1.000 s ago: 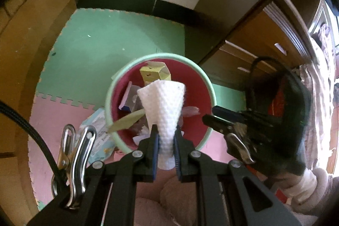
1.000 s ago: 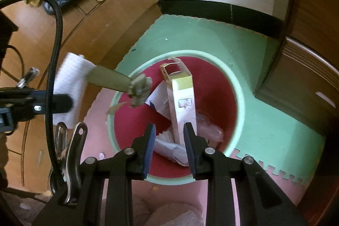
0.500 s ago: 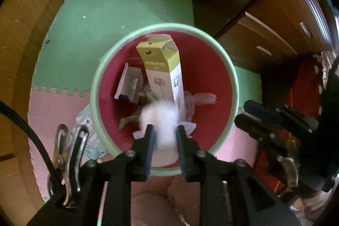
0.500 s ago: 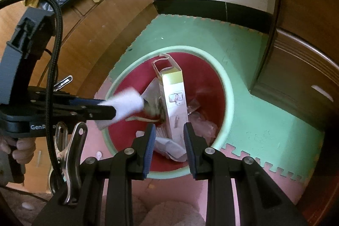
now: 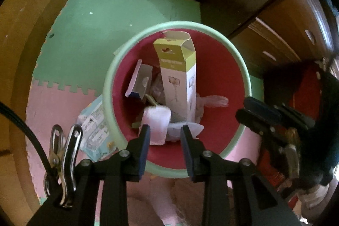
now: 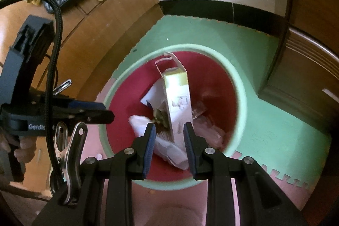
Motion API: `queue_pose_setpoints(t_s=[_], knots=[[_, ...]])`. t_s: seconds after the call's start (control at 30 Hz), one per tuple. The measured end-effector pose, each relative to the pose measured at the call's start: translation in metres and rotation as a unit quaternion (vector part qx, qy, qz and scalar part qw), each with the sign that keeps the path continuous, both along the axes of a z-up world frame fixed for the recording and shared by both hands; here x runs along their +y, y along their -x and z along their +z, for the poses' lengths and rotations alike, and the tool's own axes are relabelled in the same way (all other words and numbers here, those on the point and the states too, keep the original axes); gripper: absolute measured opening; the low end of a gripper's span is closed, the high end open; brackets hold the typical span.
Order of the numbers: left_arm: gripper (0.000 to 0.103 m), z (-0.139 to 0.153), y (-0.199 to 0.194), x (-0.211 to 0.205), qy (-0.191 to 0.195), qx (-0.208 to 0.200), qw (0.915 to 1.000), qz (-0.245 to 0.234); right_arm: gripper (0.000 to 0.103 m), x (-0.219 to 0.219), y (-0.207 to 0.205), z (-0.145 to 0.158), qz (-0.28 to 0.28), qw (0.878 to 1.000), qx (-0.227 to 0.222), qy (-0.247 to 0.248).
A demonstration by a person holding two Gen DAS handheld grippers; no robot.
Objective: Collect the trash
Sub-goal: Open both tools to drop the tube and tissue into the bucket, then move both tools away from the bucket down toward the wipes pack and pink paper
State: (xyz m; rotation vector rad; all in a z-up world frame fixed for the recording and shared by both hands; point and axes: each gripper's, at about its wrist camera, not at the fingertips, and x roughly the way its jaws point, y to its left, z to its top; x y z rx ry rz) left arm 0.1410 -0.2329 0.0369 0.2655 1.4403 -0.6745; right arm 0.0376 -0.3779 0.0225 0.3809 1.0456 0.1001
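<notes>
The floor mat (image 5: 89,39), green and pink foam, fills most of both views; its near edge is cut off behind the gripper frames. On it stands the bin (image 5: 245,77), green rim, red inside, its lowest rim hidden by the fingers. A wooden cabinet (image 6: 313,69) stands right of it, wood flooring left. Inside the bin a tall box (image 5: 180,77) stands tilted, a small carton (image 5: 141,82) beside it. A white tissue (image 5: 157,122) lies in the bin, blurred, just beyond the left gripper (image 5: 165,137), whose jaws stand apart and hold nothing. The right gripper (image 6: 169,135) hovers over the bin, jaws likewise spread, empty. Crumpled plastic (image 5: 211,102) is hard to make out. A printed packet (image 5: 95,126) lies outside, half hidden by the bin wall.
</notes>
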Motion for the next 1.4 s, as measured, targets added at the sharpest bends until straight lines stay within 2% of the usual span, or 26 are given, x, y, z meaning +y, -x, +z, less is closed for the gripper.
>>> queue_pose_setpoints(t_s=[0.17,0.47,0.63,0.8,0.97,1.1,1.2,1.27,1.4], knots=[[0.030,-0.003,-0.005,0.026,0.019,-0.035,0.9989,-0.023,0.030,0.020,0.000,0.000,-0.037,0.999,-0.031,0.014],[0.030,-0.024,-0.004,0.105,0.065,-0.076,0.9948,0.020,0.030,0.064,0.017,-0.012,-0.065,0.991,-0.097,0.060],[0.030,-0.043,0.009,0.148,0.069,-0.098,0.9916,0.048,0.030,0.088,0.038,-0.005,-0.072,0.985,-0.137,0.074],[0.030,-0.067,0.029,0.176,0.055,-0.100,0.9910,0.071,0.030,0.118,0.065,0.000,-0.060,0.981,-0.168,0.075],[0.030,-0.092,0.043,0.175,0.021,-0.087,0.9920,0.089,0.030,0.140,0.088,-0.013,-0.014,0.979,-0.191,0.068],[0.030,-0.096,0.052,0.162,-0.028,-0.089,0.9908,0.098,0.030,0.143,0.099,-0.035,-0.004,0.983,-0.177,0.047],[0.030,-0.092,0.055,0.158,-0.048,-0.080,0.9890,0.115,0.030,0.138,0.104,-0.046,0.004,0.986,-0.165,0.022],[0.030,-0.094,0.052,0.157,-0.050,-0.066,0.9889,0.123,0.030,0.138,0.106,-0.050,0.013,0.985,-0.169,0.026],[0.031,-0.113,0.041,0.158,-0.058,-0.071,0.9893,0.114,0.030,0.146,0.104,-0.075,0.024,0.985,-0.159,0.057]])
